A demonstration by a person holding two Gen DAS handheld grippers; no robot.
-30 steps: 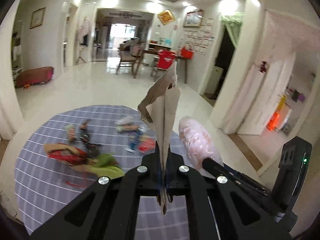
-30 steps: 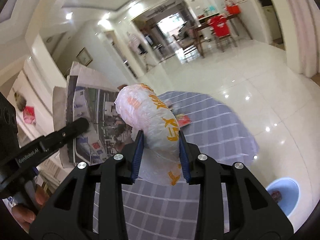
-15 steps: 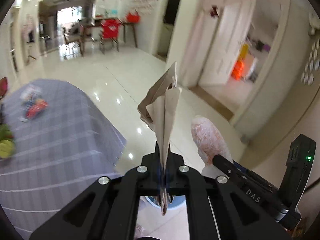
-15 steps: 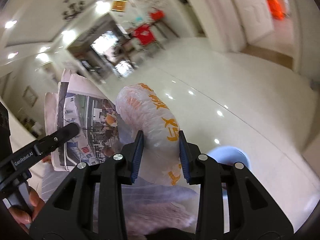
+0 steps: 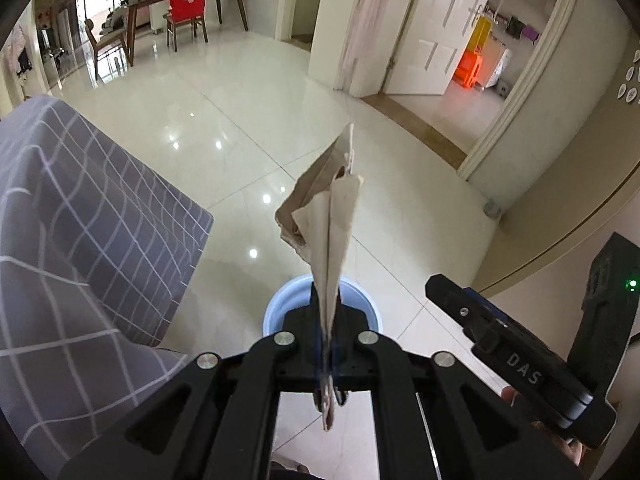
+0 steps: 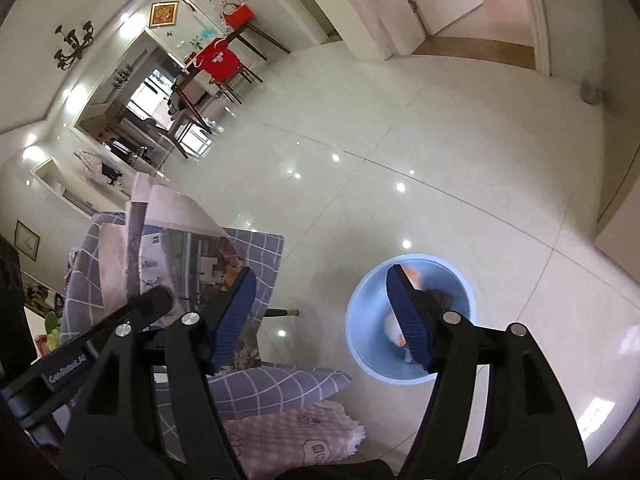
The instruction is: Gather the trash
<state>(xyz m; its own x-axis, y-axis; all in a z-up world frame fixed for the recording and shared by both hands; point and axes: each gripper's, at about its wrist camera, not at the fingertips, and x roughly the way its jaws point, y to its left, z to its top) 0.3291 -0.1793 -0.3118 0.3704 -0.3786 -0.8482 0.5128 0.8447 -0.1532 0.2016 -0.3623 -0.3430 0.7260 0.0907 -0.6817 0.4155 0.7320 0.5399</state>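
My left gripper is shut on a folded newspaper, which sticks up edge-on above a light blue bin on the floor. The newspaper also shows in the right wrist view, left of my right gripper. My right gripper is open and empty, held above the blue bin. A white and orange plastic bag lies blurred inside the bin beside dark trash. The right gripper's body shows at the lower right of the left wrist view.
A table with a grey checked cloth stands left of the bin, its cloth hanging down. A pink patterned cloth lies below my right gripper. Glossy tiled floor stretches to a dining table with chairs and an open white door.
Both grippers swung from above the table to over the blue bin. My right gripper opened and the plastic bag dropped into the bin. The left gripper still holds the newspaper.
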